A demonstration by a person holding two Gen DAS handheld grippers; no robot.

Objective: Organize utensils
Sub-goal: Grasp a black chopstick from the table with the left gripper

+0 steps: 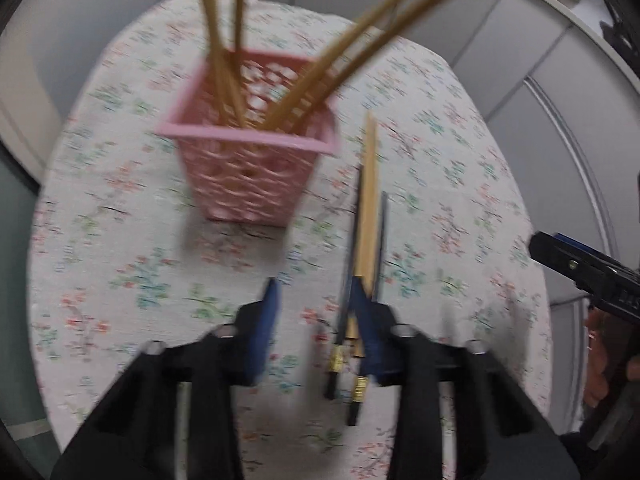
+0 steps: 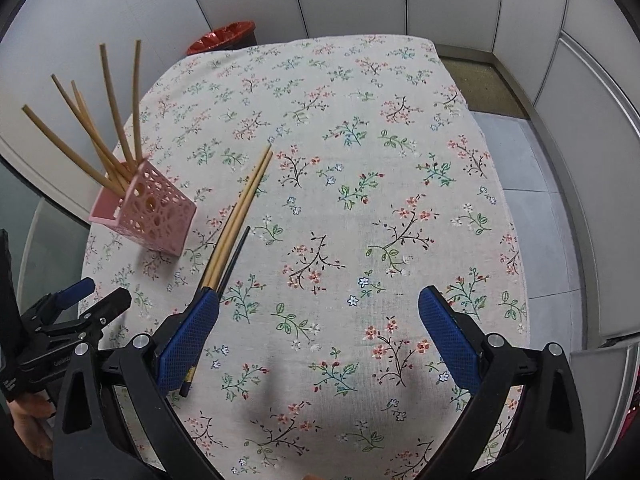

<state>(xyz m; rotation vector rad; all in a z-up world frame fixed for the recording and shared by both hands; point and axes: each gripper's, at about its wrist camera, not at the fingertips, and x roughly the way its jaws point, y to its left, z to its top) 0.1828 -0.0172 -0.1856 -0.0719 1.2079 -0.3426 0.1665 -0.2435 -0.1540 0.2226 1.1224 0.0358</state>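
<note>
The table (image 2: 400, 128) is covered by a pale cloth (image 1: 120, 240) printed with small flowers, and everything else sits in relation to the pink basket (image 1: 248, 172) standing on its left side. The basket is a square, lattice-walled holder, upright, with several light wooden chopsticks (image 1: 224, 64) leaning out of its open top in different directions.

Beyond the basket, past the far edge of the table, a red bin (image 2: 224, 36) stands on the floor by the white wall panels.

The right gripper (image 2: 324, 344) hangs over the cloth on the near right of the basket, its blue-padded jaws spread wide with nothing between them. The left gripper (image 1: 316, 320) is nearer the basket, just in front of it, jaws parted a moderate way and empty; the left wrist view is blurred.

Just to the right of the basket, a pair of light wooden chopsticks (image 2: 240, 216) lies flat on the cloth, side by side, tips pointing away. Touching them on the side away from the basket is a pair of dark chopsticks (image 1: 344, 320) with gold bands near their thick ends. The near ends of both pairs lie under the left gripper's right jaw, not gripped.
</note>
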